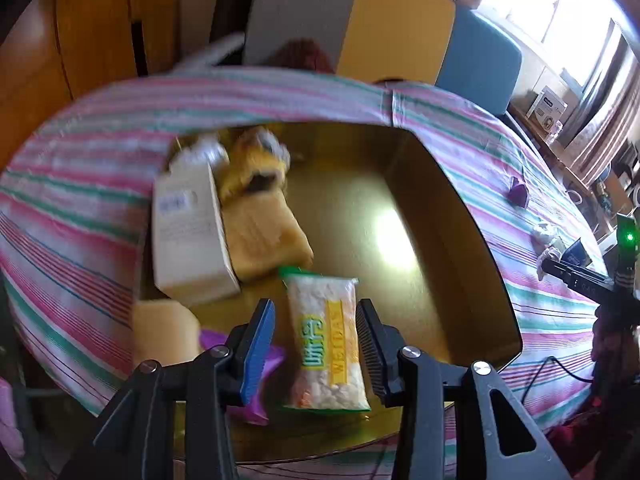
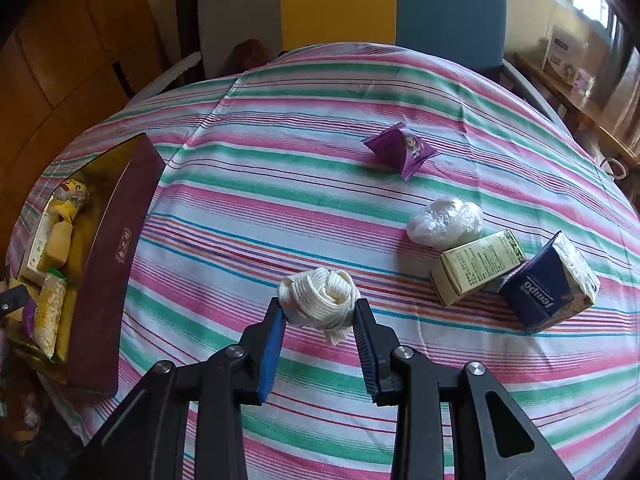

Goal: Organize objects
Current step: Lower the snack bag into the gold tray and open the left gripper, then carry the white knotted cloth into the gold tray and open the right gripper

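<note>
Snack packet lies in box between left claw fingers.

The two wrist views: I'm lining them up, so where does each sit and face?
Left wrist: on the left gripper, angled down into the gold-lined box; its fingers flank a snack packet.
Right wrist: on the right gripper, angled down at the striped tablecloth; fingers clamp a white cord bundle.
Shared: box, packet, tablecloth.
</note>
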### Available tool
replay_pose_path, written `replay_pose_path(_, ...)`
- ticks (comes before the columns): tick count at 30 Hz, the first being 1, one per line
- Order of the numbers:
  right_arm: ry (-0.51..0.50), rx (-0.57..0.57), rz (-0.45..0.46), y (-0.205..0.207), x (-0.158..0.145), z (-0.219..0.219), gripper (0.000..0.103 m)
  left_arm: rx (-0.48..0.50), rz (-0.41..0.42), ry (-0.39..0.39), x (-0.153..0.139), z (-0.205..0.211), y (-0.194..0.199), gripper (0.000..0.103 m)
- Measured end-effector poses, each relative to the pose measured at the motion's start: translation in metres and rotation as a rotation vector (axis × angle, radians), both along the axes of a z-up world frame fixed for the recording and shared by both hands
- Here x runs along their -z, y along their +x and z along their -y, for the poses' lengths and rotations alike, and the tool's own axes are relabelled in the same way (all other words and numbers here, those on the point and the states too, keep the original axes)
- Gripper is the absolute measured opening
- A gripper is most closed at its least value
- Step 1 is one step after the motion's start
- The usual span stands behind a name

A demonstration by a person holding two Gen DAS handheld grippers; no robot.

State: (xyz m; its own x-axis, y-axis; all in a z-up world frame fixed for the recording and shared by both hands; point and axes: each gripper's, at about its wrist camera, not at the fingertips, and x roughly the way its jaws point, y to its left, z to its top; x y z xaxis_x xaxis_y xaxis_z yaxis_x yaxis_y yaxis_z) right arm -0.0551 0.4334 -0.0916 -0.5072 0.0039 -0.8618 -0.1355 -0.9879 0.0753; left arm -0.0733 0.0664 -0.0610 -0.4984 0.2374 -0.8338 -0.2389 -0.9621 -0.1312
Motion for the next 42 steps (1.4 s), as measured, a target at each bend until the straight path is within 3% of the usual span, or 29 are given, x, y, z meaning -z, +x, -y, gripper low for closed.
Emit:
replay_pose_path(4, 0.011, 0.010, 0.022, -0.001, 0.005, -0.001, 0.035, 0.003, -0.099, -0.041, -0.017, 0.004, 0.009, 0.042)
replay_pose_path(10, -0.014, 0.029, -0.013, 0.001, -0.011, 0.008, 0.035, 0.013, -0.159, -0.061, -0.029, 0.017, 0.017, 0.042)
replay_pose_path(17, -0.026, -0.088, -0.102, -0.010, -0.053, 0.071, 0.035, 0.005, -0.176, -0.032, -0.032, 0.025, 0.019, 0.042)
replay_pose_path(23, -0.105, -0.212, -0.131, -0.032, -0.076, 0.133, 0.035, -0.001, -0.174, -0.008, -0.031, 0.037, 0.020, 0.042)
replay_pose_path(32, -0.188, -0.308, -0.077, -0.058, -0.065, 0.203, 0.035, -0.026, -0.156, 0.019, -0.023, 0.055, 0.017, 0.042)
replay_pose_path(42, -0.239, -0.261, 0.022, -0.110, -0.035, 0.242, 0.035, -0.098, -0.142, 0.064, -0.021, 0.088, 0.010, 0.042)
